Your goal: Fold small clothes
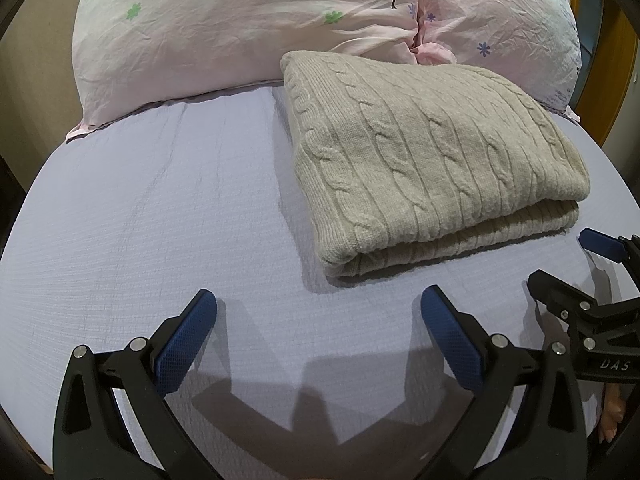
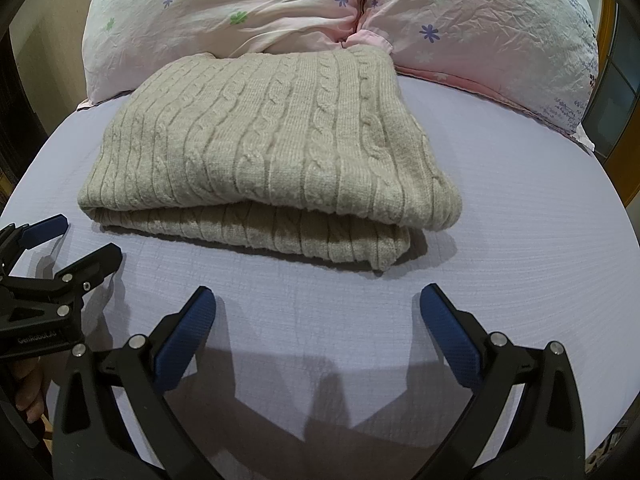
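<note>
One beige cable-knit sweater [image 1: 432, 168] lies folded in a thick stack on the bed [image 1: 160, 208], its far edge touching the pillows. Two pink floral pillows sit side by side at the head of the bed: the left pillow [image 1: 224, 28] and the right pillow [image 1: 504, 28], pressed together along a seam. Two grippers are in view. The left gripper [image 1: 318, 304] hovers over the lavender sheet just in front of the sweater, its jaws spread wide and holding nothing. The right gripper [image 2: 318, 300] hangs likewise near the sweater's front edge, jaws wide apart and empty. Each gripper also shows at the edge of the other's view, cut off by the frame. A bit of a hand [image 1: 612, 416] shows at the lower right of the left wrist view, mostly hidden behind the gripper body. The sweater's sleeves and neckline are tucked out of sight. The room beyond the bed is dark and hard to make out.
</note>
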